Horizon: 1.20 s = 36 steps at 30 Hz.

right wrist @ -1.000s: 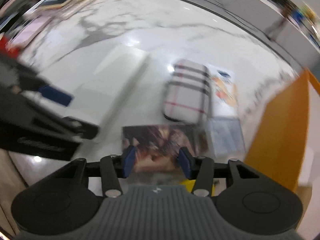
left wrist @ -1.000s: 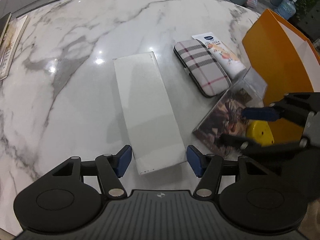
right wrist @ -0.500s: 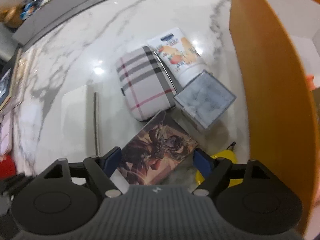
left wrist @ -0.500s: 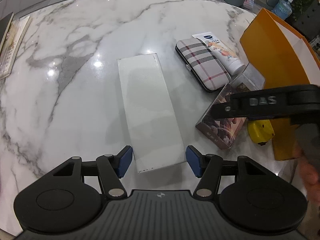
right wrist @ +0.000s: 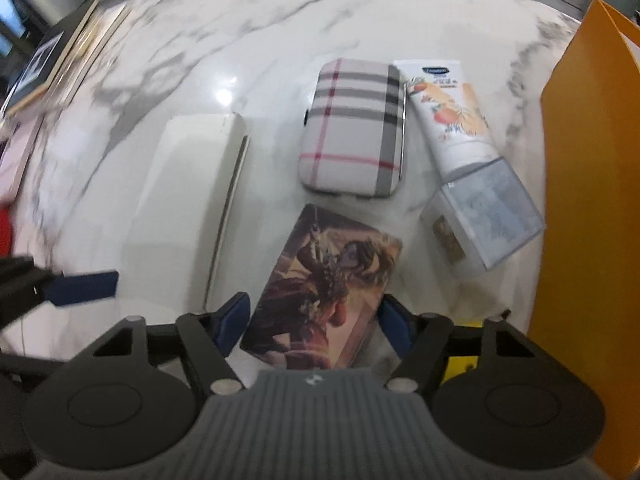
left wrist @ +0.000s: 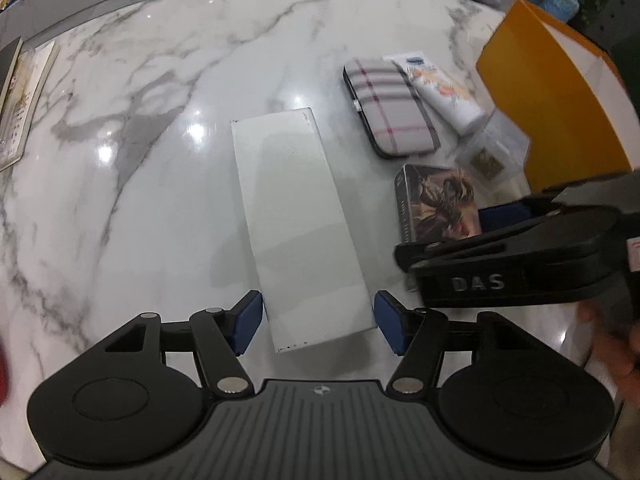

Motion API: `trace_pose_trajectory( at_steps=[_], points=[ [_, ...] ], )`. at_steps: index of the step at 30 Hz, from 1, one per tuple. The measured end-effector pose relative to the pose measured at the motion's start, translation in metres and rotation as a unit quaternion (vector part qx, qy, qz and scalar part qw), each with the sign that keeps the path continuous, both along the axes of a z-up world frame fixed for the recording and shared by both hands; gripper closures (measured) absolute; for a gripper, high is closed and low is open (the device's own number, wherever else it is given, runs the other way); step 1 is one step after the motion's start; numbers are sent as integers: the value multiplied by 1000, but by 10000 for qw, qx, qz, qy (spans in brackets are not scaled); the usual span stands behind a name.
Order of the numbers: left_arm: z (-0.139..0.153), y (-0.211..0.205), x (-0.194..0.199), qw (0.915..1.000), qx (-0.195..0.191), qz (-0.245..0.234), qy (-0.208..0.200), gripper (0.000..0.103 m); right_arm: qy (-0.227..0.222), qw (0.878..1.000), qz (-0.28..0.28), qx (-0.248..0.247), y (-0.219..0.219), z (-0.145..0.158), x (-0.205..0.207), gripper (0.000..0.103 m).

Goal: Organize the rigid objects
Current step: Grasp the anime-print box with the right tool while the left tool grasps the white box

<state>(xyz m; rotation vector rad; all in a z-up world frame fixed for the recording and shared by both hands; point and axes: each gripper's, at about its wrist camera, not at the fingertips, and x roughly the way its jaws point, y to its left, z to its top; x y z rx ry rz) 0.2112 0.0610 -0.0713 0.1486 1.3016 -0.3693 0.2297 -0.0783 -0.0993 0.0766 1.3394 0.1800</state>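
**Picture box grasp closing; white box next**

While the right tool [right wrist: 314,320] straddles the near end of the picture box [right wrist: 328,276], its jaws have just been closing, pads not yet clearly pressing. Left tool [left wrist: 318,322] stands open astride the white box [left wrist: 298,220], both flat on the bench [left wrist: 160,80]. Next, I'd say: clamp, lift, carry right to the orange box [right wrist: 584,200].

Left claw [left wrist: 318,322] astride long white box [left wrist: 298,220] on marble table [left wrist: 160,100].
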Motion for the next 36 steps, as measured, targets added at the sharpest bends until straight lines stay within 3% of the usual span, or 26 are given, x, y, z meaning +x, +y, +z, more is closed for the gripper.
trace_pose_trajectory(
  at_steps=[7,10,21,26,36],
  points=[
    [0,5,-10,9999,24,-77,75,31,49,9968,766,-211,-6,2,-21,39],
    [-2,11,-6,9997,-116,219,68,30,-45,9948,944,-385,-3,0,-22,38],
    [-11,-1,15,9982,62,542,-259,27,-346,9927,972,-620,5,-6,-13,35],
    [-21,-1,23,9975,49,688,-172,28,-440,9922,997,-611,5,-6,-12,35],
    [-21,-6,16,9978,166,586,-265,33,-647,9904,1049,-625,1,-1,-20,41]
  ],
)
